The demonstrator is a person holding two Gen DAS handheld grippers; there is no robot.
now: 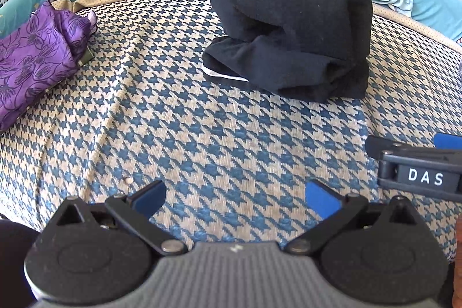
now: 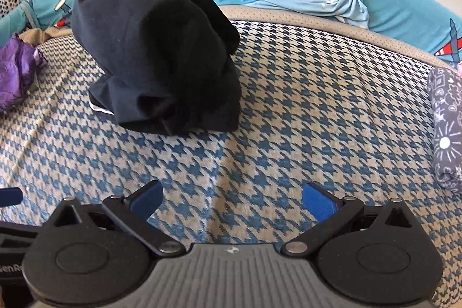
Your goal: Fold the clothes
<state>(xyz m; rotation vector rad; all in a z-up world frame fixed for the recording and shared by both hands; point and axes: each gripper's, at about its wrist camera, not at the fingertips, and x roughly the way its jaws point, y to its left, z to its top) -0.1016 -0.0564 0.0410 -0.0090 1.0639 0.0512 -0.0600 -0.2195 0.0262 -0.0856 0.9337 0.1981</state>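
We cannot tell what kind of garment the bunched black garment (image 1: 288, 16) is; it slumps in a soft heap on the blue-and-cream houndstooth cover (image 1: 202, 129), a white edge peeking out beneath. Crumpled purple floral cloth (image 1: 37, 59) lies left, a grey patterned roll (image 2: 446, 129) is cut off right. Our left gripper (image 1: 235, 197) and right gripper (image 2: 232, 197) hover spread wide, grasping nothing.

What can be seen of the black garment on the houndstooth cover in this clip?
The black garment is a soft, matte, knit-looking piece, bunched into a tall crumpled heap, not folded. A thin white trim peeks out at its lower left edge. It rests on the blue-and-beige houndstooth cover, its far side close to the turquoise sheet behind. Neither claw touches it; both are open and well short of it.
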